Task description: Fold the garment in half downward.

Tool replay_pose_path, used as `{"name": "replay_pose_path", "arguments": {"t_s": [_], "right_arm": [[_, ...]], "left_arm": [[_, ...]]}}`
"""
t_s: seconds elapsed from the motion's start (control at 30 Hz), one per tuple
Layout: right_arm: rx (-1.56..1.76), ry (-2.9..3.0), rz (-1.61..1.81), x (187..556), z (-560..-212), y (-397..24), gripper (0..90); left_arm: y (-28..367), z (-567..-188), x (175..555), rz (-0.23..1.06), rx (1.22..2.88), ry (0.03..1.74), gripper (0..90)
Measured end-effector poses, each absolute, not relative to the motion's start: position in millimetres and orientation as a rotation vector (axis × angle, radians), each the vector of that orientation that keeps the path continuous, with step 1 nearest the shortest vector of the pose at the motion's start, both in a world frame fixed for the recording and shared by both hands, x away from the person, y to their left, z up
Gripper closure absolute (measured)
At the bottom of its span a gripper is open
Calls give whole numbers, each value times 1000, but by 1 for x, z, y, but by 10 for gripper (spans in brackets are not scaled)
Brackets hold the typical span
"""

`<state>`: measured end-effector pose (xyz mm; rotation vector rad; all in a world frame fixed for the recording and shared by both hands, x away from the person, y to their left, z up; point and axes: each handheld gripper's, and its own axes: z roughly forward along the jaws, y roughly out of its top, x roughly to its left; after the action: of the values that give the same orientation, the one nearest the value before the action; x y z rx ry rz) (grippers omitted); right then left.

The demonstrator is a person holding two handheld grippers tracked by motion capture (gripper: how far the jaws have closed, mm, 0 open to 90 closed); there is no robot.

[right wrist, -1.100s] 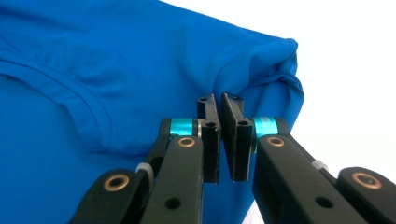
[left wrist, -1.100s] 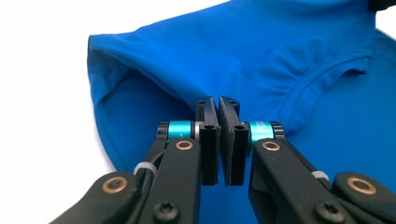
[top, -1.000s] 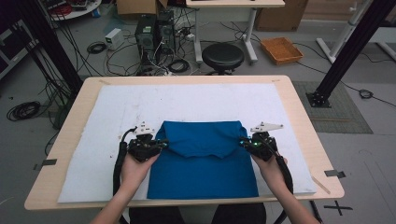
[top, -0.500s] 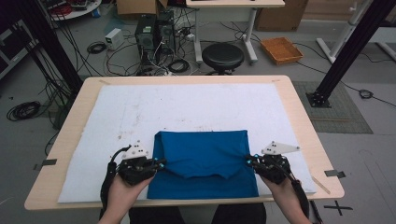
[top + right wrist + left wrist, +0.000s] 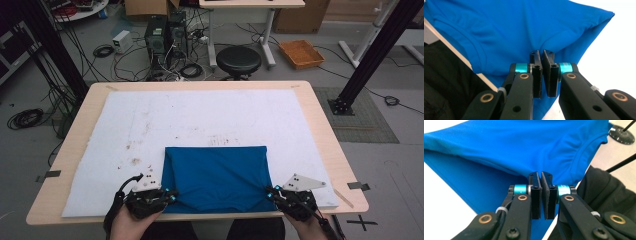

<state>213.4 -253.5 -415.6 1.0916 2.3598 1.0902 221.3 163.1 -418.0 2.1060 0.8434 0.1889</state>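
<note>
A blue T-shirt (image 5: 215, 177) lies folded at six o'clock on the bench's white mat (image 5: 200, 120). The left gripper (image 5: 167, 196) pinches its seven-o'clock corner, the right gripper (image 5: 272, 194) its five-o'clock corner, both jaws clamped on cloth. No readable writing.

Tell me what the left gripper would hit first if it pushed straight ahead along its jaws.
The blue shirt: the left gripper is shut on its fabric, so going on would likely push into the folded cloth.
</note>
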Motion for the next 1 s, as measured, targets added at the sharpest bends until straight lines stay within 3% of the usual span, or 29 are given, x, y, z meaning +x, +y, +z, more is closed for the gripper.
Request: {"name": "replay_pose_path", "arguments": {"t_s": [0.1,0.33,0.6,0.83,1.0], "right_arm": [[1097,2369,1078,212,-419,-254,863],[1129,2307,1101,222,-415,-261,732],[1215,2173,1123,276,-404,-267,592],[1369,2124,1168,339,-413,-267,597],[1440,2111,1102,366,-424,-266,599]], "left_arm": [[163,-422,220,194,2112,843,843],[165,-419,229,287,2104,862,551],[181,-411,287,398,1975,994,480],[185,-420,338,472,1932,1116,468],[185,-432,354,437,1940,1166,471]]}}
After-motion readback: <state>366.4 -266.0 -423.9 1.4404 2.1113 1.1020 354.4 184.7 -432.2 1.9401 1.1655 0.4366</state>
